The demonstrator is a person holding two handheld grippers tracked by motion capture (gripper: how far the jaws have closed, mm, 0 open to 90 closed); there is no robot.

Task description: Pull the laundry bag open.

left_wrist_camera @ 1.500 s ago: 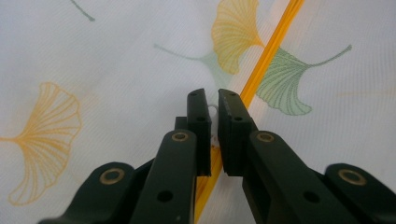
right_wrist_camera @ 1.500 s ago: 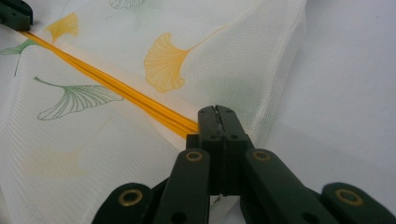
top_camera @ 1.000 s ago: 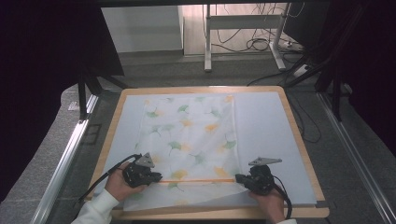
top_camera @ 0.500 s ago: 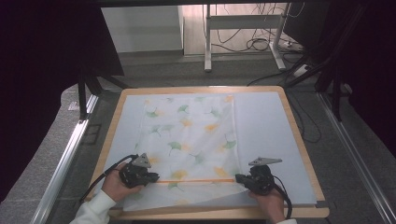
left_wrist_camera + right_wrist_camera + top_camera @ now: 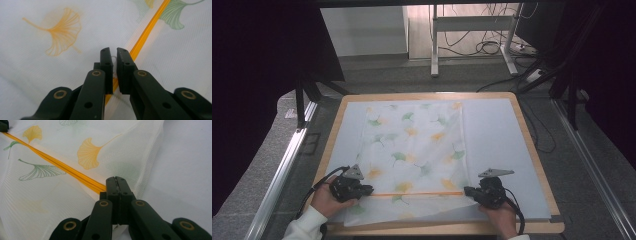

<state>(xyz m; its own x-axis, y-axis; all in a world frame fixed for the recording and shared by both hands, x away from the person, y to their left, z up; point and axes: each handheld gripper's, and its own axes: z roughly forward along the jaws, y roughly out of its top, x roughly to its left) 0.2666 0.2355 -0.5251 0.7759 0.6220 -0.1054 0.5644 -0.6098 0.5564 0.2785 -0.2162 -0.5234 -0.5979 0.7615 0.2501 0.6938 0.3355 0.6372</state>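
High view: bag (image 5: 412, 150) spread flat on bench (image 5: 530, 150), printed with leaves, orange zipper (image 5: 417, 193) running across near the person's edge. Left gripper (image 5: 368, 190) at the zipper's left end, right gripper (image 5: 468, 190) at its right end, one hand behind each.

Right gripper view: jaws of right gripper (image 5: 116, 180) pressed together, clamped on the end of the zipper (image 5: 62, 168) at the bag's side edge. Mesh pulled slightly taut from there.

Left gripper view: jaws of left gripper (image 5: 115, 53) a narrow gap apart, astride the zipper (image 5: 146, 32), with a small white loop (image 5: 114, 58) between them, likely the pull. Cannot tell whether either jaw touches it.

Step in hand, as judged: anchoring one end of the zipper and lining up on the pull at the other, ahead of running the slider along.

Next move calls for:
- closing the left jaws squarely on the loop, not on the mesh beside it
- keeping the right clamp firm so the bag does not drag across the bench
- pulling straight along the orange line, low and level, to avoid snagging mesh in the slider
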